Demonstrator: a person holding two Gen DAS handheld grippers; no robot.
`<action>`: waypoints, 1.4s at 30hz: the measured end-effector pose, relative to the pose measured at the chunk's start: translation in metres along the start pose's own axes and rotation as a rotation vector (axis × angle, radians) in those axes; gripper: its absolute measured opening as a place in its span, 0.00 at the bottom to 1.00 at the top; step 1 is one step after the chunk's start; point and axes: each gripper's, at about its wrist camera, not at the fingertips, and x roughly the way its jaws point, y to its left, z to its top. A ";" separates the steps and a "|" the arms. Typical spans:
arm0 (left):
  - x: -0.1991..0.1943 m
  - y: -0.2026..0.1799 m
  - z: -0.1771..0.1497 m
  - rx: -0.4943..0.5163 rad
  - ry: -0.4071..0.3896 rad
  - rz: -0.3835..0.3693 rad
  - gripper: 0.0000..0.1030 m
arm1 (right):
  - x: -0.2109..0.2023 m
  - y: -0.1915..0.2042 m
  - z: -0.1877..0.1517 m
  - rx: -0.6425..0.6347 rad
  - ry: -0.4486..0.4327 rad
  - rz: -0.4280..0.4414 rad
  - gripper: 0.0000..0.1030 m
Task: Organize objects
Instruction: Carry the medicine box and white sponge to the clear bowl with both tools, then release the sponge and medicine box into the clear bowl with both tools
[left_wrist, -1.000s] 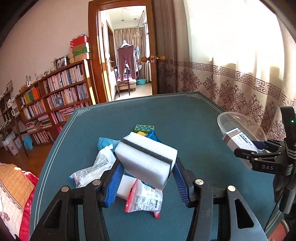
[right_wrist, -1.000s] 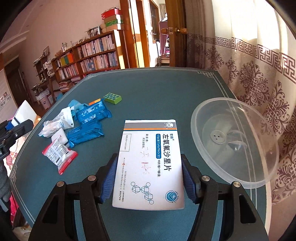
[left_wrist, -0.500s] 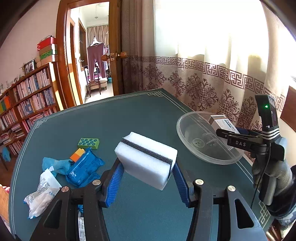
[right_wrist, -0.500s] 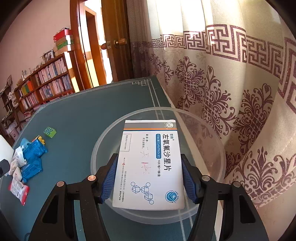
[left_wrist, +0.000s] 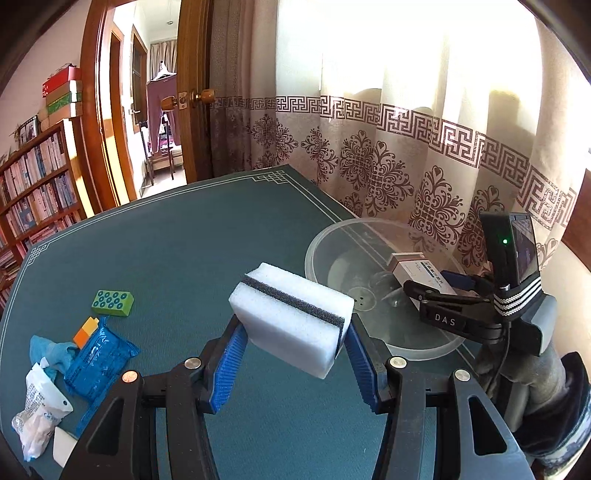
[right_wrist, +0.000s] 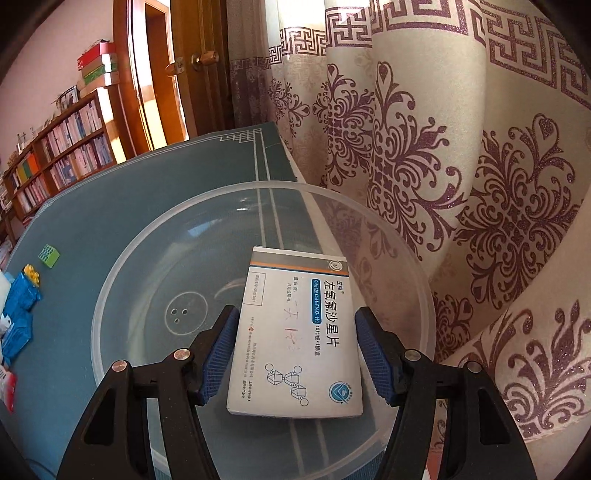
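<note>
My left gripper (left_wrist: 295, 328) is shut on a white sponge (left_wrist: 291, 317) with a black stripe, held above the green table just left of the clear plastic bowl (left_wrist: 314, 247). My right gripper (right_wrist: 295, 321) hangs over the bowl (right_wrist: 147, 236) with its jaws opening. The white medicine box (right_wrist: 295, 332) sits skewed between the blue pads, with small gaps on both sides, low inside the bowl. In the left wrist view the right gripper (left_wrist: 428, 280) and the box (left_wrist: 417, 267) show over the bowl's right side.
A green block (left_wrist: 112, 302), blue packets (left_wrist: 98, 362), a blue glove and a white bag (left_wrist: 40, 410) lie at the table's left. The patterned curtain (left_wrist: 406, 147) hangs right behind the bowl at the table's edge. A doorway and bookshelves stand beyond.
Both grippers swung right, from the pile to the bowl. The right one came down over the bowl, and the box now sits skewed and loose between wider jaws. The sponge stays gripped.
</note>
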 end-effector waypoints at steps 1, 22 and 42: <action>0.003 -0.001 0.001 0.001 0.003 -0.004 0.55 | 0.000 0.001 -0.001 -0.013 0.004 -0.007 0.64; 0.058 -0.055 0.021 0.091 0.038 -0.175 0.89 | -0.042 -0.008 -0.040 -0.054 -0.007 -0.037 0.65; 0.034 -0.036 0.005 0.044 0.010 -0.066 0.99 | -0.050 -0.003 -0.043 -0.073 -0.081 -0.115 0.77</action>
